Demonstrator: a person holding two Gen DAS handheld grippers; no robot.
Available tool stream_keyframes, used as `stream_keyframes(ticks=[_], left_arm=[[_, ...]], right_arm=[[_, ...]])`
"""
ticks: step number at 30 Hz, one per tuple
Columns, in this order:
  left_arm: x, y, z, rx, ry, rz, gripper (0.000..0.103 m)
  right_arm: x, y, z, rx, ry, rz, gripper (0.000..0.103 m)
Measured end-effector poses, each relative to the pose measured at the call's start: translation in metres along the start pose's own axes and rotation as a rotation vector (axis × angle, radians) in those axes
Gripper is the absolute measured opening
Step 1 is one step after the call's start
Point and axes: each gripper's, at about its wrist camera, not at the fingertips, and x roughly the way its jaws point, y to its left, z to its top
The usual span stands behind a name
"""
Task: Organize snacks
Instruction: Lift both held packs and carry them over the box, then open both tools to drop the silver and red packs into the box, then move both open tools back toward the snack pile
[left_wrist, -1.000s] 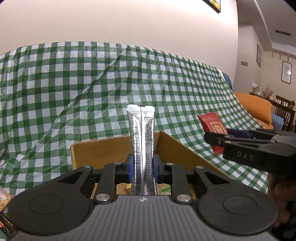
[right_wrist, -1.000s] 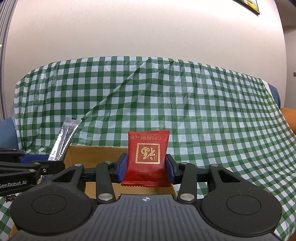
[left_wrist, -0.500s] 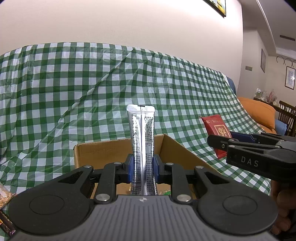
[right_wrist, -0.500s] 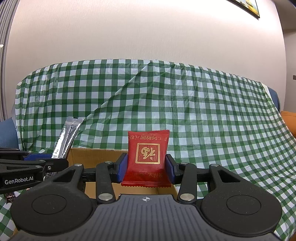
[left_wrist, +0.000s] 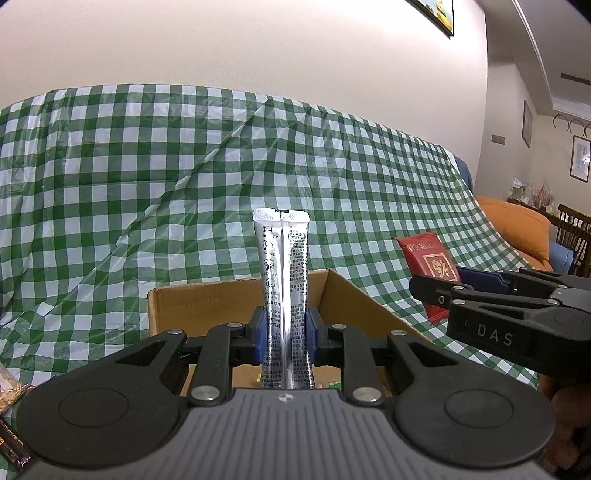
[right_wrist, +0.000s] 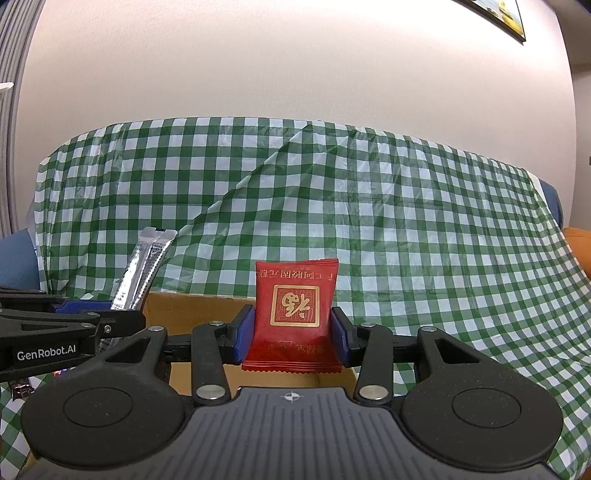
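Observation:
My left gripper (left_wrist: 283, 332) is shut on a pair of silver stick sachets (left_wrist: 282, 280) that stand upright between its blue pads, above an open cardboard box (left_wrist: 207, 299). My right gripper (right_wrist: 293, 334) is shut on a red snack packet with a gold emblem (right_wrist: 295, 314), held upright over the same box (right_wrist: 192, 306). Each gripper shows in the other's view: the right gripper (left_wrist: 436, 291) with the red packet (left_wrist: 430, 258) at the right, the left gripper (right_wrist: 122, 317) with the silver sachets (right_wrist: 144, 266) at the left.
A green and white checked cloth (left_wrist: 147, 177) covers the surface and rises behind the box. Loose snacks lie at the lower left edge (left_wrist: 9, 384). An orange cushion (left_wrist: 517, 225) and a wooden chair (left_wrist: 572, 229) stand far right. Something green lies inside the box (left_wrist: 328, 384).
In the left wrist view the scene has drifted slightly, the box and the right gripper sitting a little higher. Both grips are unchanged.

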Motion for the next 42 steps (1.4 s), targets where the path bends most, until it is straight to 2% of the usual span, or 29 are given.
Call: stream_keyframes(ticks=[27,28,29,30,31,32,36,39,42], left_arm=[[0.001,0.002,0.003,-0.018,-0.006,0.007,0.025],[0.001,0.003,0.004,-0.026,-0.007,0.004,0.028],[0.001,0.003,0.005,-0.037,-0.005,-0.001,0.042],[0.001,0.004,0.005,-0.046,-0.004,-0.008,0.050],[0.000,0.004,0.005,-0.050,-0.015,-0.003,0.056],[-0.001,0.004,0.006,-0.048,-0.028,0.009,0.056],[-0.006,0.005,0.007,-0.048,-0.058,0.024,0.057],[-0.010,0.004,0.003,-0.036,-0.080,0.049,0.063],[-0.016,0.006,-0.001,-0.027,-0.109,0.084,0.078]], right_arm=[[0.003,0.003,-0.002,-0.018,0.003,0.012,0.045],[0.004,0.003,-0.002,-0.019,0.004,0.010,0.046],[0.004,0.004,-0.002,-0.022,0.005,0.002,0.048],[0.007,0.005,-0.003,-0.023,0.015,-0.010,0.053],[0.010,0.006,-0.003,-0.024,0.032,-0.022,0.074],[0.013,0.007,-0.004,-0.025,0.042,-0.038,0.084],[0.014,0.007,-0.002,0.003,0.032,-0.029,0.083],[0.014,0.010,-0.002,0.003,0.027,-0.029,0.083],[0.015,0.014,-0.003,-0.005,0.030,-0.027,0.083]])
